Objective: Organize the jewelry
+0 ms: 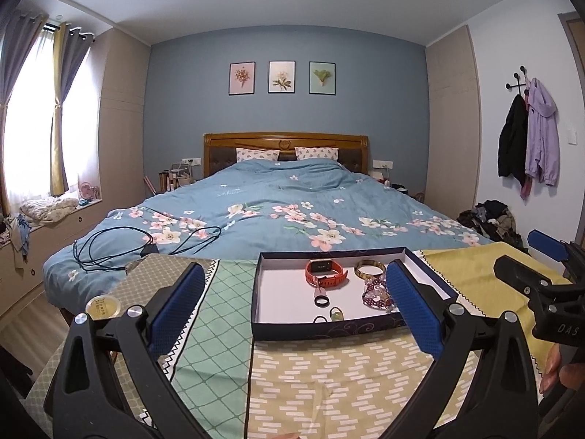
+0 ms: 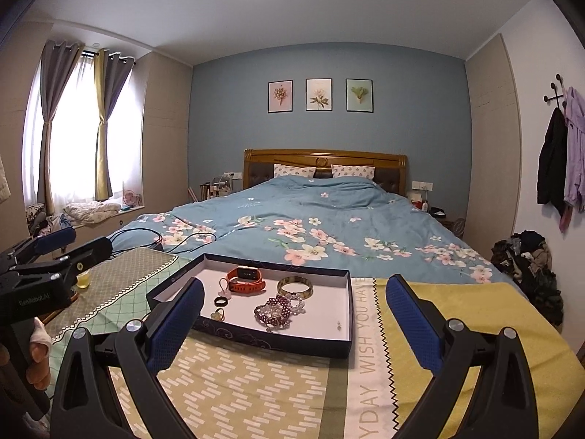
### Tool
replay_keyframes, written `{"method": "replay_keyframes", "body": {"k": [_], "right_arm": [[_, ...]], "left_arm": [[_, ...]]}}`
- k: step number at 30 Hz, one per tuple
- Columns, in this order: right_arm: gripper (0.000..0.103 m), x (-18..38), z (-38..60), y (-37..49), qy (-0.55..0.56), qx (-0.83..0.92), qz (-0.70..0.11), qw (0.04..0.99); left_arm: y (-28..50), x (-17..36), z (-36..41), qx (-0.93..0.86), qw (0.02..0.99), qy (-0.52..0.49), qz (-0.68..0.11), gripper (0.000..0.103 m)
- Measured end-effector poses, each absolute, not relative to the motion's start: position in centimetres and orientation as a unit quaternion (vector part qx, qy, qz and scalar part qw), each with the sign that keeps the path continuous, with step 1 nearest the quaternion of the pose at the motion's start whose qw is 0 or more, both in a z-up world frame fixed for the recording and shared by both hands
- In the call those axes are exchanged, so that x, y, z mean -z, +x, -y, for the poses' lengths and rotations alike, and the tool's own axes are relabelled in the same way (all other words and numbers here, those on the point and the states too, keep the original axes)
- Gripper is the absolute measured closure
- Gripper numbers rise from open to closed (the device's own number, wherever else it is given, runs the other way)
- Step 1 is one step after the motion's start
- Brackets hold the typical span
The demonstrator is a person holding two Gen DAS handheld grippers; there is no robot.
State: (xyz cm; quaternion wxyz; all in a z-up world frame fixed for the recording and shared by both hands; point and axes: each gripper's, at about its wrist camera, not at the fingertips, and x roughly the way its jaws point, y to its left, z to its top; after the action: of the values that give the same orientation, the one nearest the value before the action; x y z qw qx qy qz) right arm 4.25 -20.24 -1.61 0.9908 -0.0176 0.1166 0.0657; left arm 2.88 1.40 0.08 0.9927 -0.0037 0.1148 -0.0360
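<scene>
Both tools are wide open and holding nothing, left tool [image 1: 292, 303] and right tool [image 2: 294, 311] hovering in front of the tray [image 2: 270, 340] on the table. Watch [image 2: 245, 278], bangle [image 2: 294, 286], bead bracelets [image 2: 278, 311] and rings [image 2: 220, 301] all sit loose inside. Looks like I haven't started sorting; next I'd pinch one small piece carefully.

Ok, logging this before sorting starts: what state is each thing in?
Left claw: open, empty.
Right claw: open, empty.
Box: lidless, jewelry inside.
Watch: strap looped, in box.
Bangle: lying flat.
Beads: heaped.
Curtains: tied back.
</scene>
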Motion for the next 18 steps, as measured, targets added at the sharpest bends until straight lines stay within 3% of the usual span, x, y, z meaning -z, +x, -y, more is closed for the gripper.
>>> {"method": "replay_keyframes", "body": {"k": [18], "right_arm": [[0.007, 0.7, 20.7, 2.5, -0.001, -0.055, -0.080, 0.995]], "left_arm": [[0.5, -1.0, -1.0, 0.040, 0.994, -0.008, -0.098, 0.005]]}}
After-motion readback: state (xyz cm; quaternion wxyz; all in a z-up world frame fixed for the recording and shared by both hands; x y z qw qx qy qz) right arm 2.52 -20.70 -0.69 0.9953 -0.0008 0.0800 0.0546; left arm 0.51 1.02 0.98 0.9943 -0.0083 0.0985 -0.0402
